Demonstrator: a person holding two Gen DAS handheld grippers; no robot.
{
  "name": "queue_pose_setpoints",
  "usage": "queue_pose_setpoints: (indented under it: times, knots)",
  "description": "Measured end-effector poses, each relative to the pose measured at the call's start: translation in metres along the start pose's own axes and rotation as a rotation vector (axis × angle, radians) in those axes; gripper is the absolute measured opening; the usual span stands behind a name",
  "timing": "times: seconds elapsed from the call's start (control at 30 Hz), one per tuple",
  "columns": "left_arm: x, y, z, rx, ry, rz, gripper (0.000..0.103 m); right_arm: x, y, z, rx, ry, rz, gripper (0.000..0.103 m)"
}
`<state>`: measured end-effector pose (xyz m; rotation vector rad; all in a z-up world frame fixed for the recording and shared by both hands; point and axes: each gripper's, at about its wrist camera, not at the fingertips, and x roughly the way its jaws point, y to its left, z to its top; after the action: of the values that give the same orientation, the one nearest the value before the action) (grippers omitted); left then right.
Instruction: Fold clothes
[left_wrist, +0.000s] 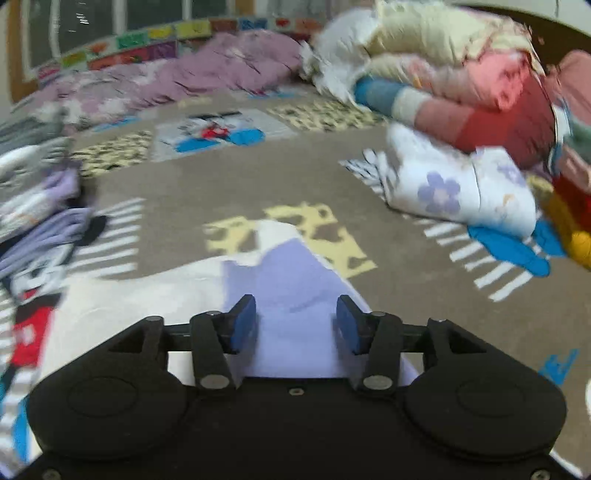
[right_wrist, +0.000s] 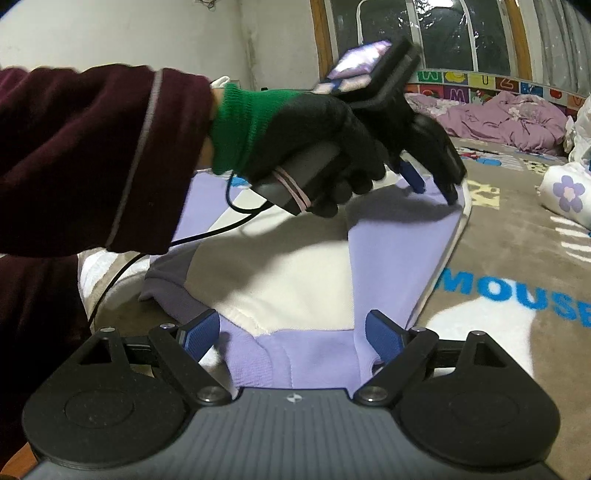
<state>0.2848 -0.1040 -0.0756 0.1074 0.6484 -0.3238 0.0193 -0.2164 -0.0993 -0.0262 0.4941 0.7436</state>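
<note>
Where right view sees gloved hand (right_wrist: 295, 147), left sees clothes pile (left_wrist: 461, 74).

A lilac and cream garment (right_wrist: 303, 280), probably a sweatshirt, lies spread flat on the patterned blanket (right_wrist: 517, 258). Its lilac sleeve (right_wrist: 399, 251) is folded across the cream body.

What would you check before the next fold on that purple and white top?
1. Left gripper fingers off the lilac and white knit top: ok, open, just above the cloth.
2. Right gripper free: ok, open, nothing pinched.
3. Top flat: not ok, folds near hem.
4. Brown cartoon-print blanket beyond bare: ok.
5. Black cable off the top: not ok.
</note>
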Motion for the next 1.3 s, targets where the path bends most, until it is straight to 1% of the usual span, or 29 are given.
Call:
queue_pose_setpoints:
  times: [0.07, 0.13, 0.23, 0.37, 0.43, 0.57, 0.67, 0.77, 0.83, 0.9, 1.0, 1.07, 1.17, 1.23, 1.3]
  knots:
    - [-0.028, 0.012, -0.011, -0.035, -0.025, -0.010, 0.059, -0.007, 0.004, 0.002, -0.004, -0.028, 0.007, 0.084]
    - [-0.057, 0.028, -0.027, -0.096, -0.041, -0.033, 0.067, -0.014, 0.013, 0.001, -0.025, -0.043, 0.027, 0.084]
    - [-0.097, 0.051, -0.059, -0.210, -0.056, -0.055, 0.071, -0.022, 0.030, -0.003, -0.061, -0.036, 0.079, 0.084]
    - [-0.142, 0.078, -0.101, -0.326, -0.086, -0.025, 0.073, -0.028, 0.057, -0.007, -0.131, -0.025, 0.153, 0.084]
    - [-0.159, 0.093, -0.115, -0.396, -0.111, -0.008, 0.074, -0.029, 0.071, -0.009, -0.166, -0.024, 0.178, 0.084]
    - [-0.187, 0.133, -0.143, -0.568, -0.161, 0.035, 0.074, -0.031, 0.096, -0.011, -0.239, -0.004, 0.213, 0.084]
    - [-0.204, 0.159, -0.159, -0.670, -0.198, 0.060, 0.074, -0.030, 0.113, -0.010, -0.289, 0.012, 0.229, 0.084]
    - [-0.214, 0.180, -0.179, -0.741, -0.214, 0.100, 0.074, -0.030, 0.125, -0.006, -0.310, 0.024, 0.207, 0.084]
    - [-0.219, 0.193, -0.193, -0.783, -0.213, 0.118, 0.074, -0.029, 0.125, -0.002, -0.286, 0.024, 0.188, 0.084]
    - [-0.219, 0.206, -0.206, -0.842, -0.216, 0.119, 0.074, -0.026, 0.122, 0.004, -0.249, 0.012, 0.162, 0.084]
    - [-0.217, 0.225, -0.218, -0.932, -0.219, 0.130, 0.073, -0.022, 0.112, 0.009, -0.177, 0.003, 0.118, 0.084]
    - [-0.217, 0.239, -0.225, -0.989, -0.242, 0.115, 0.073, -0.018, 0.108, 0.009, -0.149, 0.013, 0.099, 0.084]
    - [-0.213, 0.259, -0.226, -1.044, -0.278, 0.101, 0.070, -0.010, 0.099, 0.008, -0.092, 0.025, 0.085, 0.084]
    - [-0.207, 0.272, -0.225, -1.079, -0.290, 0.092, 0.065, -0.007, 0.092, 0.007, -0.043, 0.026, 0.080, 0.084]
    - [-0.203, 0.281, -0.225, -1.101, -0.299, 0.086, 0.063, -0.005, 0.083, 0.006, 0.011, 0.021, 0.072, 0.084]
